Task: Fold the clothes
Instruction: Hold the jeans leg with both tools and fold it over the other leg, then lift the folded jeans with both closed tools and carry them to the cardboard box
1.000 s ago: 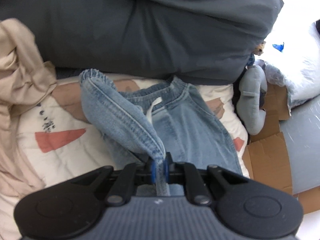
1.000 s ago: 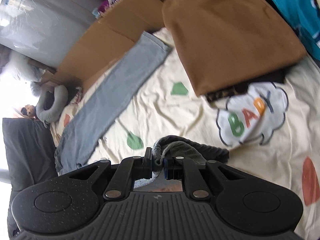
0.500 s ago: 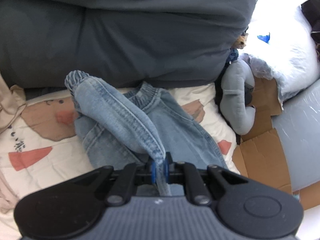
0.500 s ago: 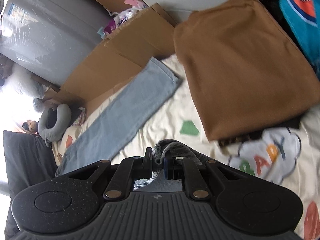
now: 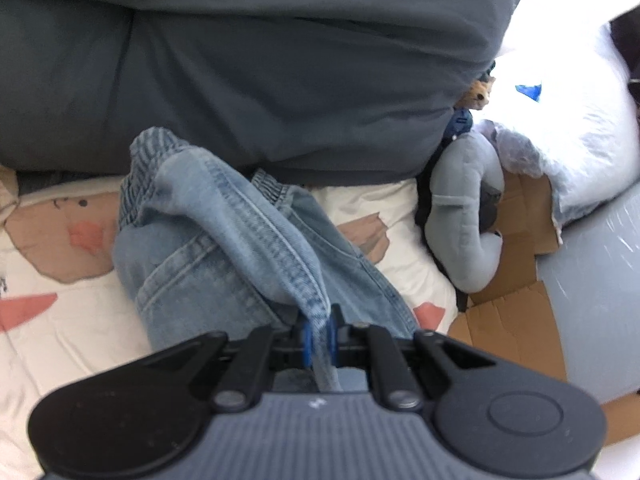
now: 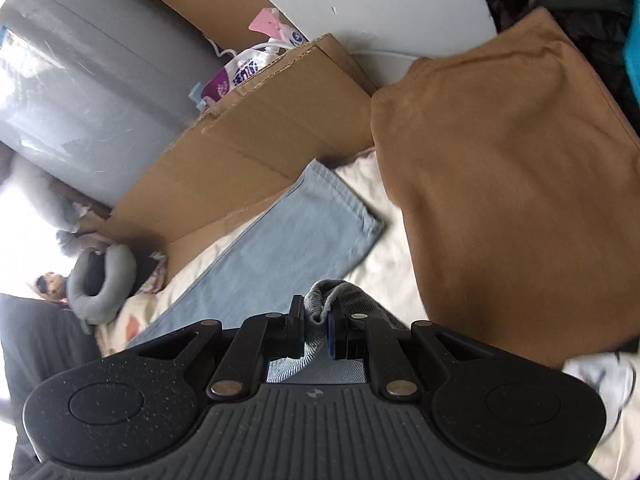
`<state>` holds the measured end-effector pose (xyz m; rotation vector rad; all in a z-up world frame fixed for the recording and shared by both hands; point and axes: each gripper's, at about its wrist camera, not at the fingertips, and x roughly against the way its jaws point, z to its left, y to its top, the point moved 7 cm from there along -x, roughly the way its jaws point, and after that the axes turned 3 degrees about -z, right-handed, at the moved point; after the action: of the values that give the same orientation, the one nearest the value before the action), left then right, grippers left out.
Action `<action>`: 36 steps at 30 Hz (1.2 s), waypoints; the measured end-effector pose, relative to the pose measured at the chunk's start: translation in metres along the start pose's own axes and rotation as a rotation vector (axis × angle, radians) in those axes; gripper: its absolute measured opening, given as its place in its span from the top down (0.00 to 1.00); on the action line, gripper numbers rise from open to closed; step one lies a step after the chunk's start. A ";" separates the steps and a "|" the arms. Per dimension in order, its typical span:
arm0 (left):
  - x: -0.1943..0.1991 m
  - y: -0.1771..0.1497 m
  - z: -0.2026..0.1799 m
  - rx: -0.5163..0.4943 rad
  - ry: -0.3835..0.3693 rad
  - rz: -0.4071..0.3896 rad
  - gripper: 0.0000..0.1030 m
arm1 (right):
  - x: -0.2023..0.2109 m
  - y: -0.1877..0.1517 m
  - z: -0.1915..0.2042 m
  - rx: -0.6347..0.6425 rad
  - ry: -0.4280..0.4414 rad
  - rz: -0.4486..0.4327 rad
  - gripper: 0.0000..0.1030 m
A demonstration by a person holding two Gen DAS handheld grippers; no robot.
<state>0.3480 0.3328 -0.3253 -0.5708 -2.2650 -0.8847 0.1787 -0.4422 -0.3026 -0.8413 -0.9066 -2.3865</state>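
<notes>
Light blue jeans [image 5: 224,248] lie on the patterned bedsheet [image 5: 60,320], their elastic waist against a dark grey pillow [image 5: 260,60]. My left gripper [image 5: 318,332] is shut on a seamed edge of the jeans, which is lifted and folded over the rest. In the right wrist view one jeans leg [image 6: 296,236] lies flat, its hem near the cardboard [image 6: 260,132]. My right gripper [image 6: 317,320] is shut on a bunched denim hem [image 6: 344,296], held above that flat leg.
A folded brown garment [image 6: 512,184] lies to the right of the flat leg. A grey neck pillow [image 5: 460,220] and flattened cardboard [image 5: 504,320] line the bed's edge, beside a grey plastic-wrapped bulk [image 6: 80,88]. A white "BABY" cloth [image 6: 592,372] peeks in at lower right.
Both grippers carried their denim across the bed. The lifted fold now covers more of the jeans; the beige garment left the left view. The right gripper neared the flat leg's hem.
</notes>
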 end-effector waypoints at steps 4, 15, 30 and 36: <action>-0.013 -0.004 -0.009 0.007 -0.002 -0.002 0.93 | -0.030 0.016 -0.002 -0.017 -0.026 0.002 0.92; -0.052 0.000 -0.022 0.003 0.010 0.005 0.93 | -0.091 0.050 0.005 -0.045 -0.069 -0.021 0.91; -0.111 0.009 -0.049 0.028 -0.014 0.037 0.93 | -0.178 0.097 0.018 -0.057 -0.105 -0.041 0.91; -0.138 0.013 -0.059 0.020 -0.017 0.055 0.93 | -0.208 0.113 0.024 -0.041 -0.118 -0.063 0.91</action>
<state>0.4769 0.2773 -0.3806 -0.6309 -2.2602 -0.8319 0.4030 -0.4632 -0.3796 -0.9922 -0.9451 -2.4384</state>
